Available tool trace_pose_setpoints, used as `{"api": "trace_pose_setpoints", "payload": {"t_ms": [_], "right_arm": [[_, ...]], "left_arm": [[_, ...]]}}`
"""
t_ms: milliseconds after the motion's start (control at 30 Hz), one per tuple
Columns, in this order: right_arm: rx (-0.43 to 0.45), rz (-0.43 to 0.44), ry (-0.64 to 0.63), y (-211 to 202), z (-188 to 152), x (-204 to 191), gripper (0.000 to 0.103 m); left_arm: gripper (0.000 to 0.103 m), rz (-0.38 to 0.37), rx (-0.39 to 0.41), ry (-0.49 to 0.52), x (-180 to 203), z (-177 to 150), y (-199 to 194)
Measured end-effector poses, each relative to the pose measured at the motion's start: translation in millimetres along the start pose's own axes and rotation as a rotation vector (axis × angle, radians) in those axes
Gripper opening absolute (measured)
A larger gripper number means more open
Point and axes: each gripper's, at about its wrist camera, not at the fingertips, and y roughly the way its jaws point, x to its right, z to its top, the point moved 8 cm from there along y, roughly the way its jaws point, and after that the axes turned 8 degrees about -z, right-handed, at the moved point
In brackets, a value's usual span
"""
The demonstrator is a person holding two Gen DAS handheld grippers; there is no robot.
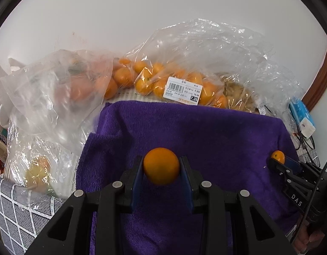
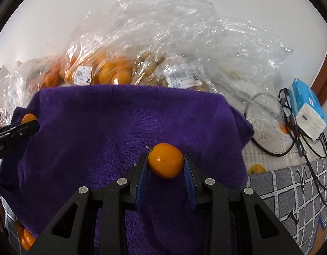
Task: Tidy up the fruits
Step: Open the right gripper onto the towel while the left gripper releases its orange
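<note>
Blue ribbed pads line the black plastic fingers of the left gripper (image 1: 161, 166), which is closed on a small round orange kumquat (image 1: 161, 165) at lower centre of its own view; the smooth, matte fruit sits nearly spherical there, so its long axis cannot be told. In the right wrist view the right gripper (image 2: 166, 163) pinches a second small orange kumquat with a glossy dimpled skin (image 2: 165, 163) between the same kind of blue pads, low in the middle of the frame. This fruit is oval, its long axis running across the frame from upper left to lower right, with a short green stem (image 2: 149, 148) pointing to the upper left. Both fruits hang over a deep purple fuzzy towel (image 1: 205, 131) whose nap shows fine ribbed rows and which fills the middle of each view. At the towel's far edge lies a crinkled clear plastic bag of more orange kumquats (image 1: 155, 78), bearing a white barcode price label (image 1: 183, 91). Left of it another cloudy plastic bag (image 1: 57, 93) holds larger orange fruit, blurred. To the right of the labelled bag a further clear bag (image 2: 155, 70) holds pale brown, finger-shaped pieces. At right edge of the right wrist view sit a blue-and-white soft tissue pack (image 2: 307, 110) and tangled black cables (image 2: 290, 131), above a grey cloth with a white grid pattern (image 2: 290, 195).
</note>
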Motion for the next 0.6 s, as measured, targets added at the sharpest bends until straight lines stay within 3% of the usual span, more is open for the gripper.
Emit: {"api": "trace_pose_setpoints", "payload": {"t_ms": [333,400,533,600], "right_arm": [[-0.010,-0.009,-0.005,-2,1,-1,0.035],[-0.010,-0.015,-0.006,-2,1,0,0.038],[-0.009,-0.029,0.013,-5,0,4,0.055],[-0.007,-0.024,0.027,-10,-2,7,0.056]], "left_arm": [[0.032,0.007,-0.047,-0.013,-4,-8,14],[0.032,0.009,-0.044,-0.008,-4,-8,15],[0.032,0.018,-0.045,-0.003,-4,-9,16],[0.034,0.027,-0.046,-0.001,-4,-9,15]]}}
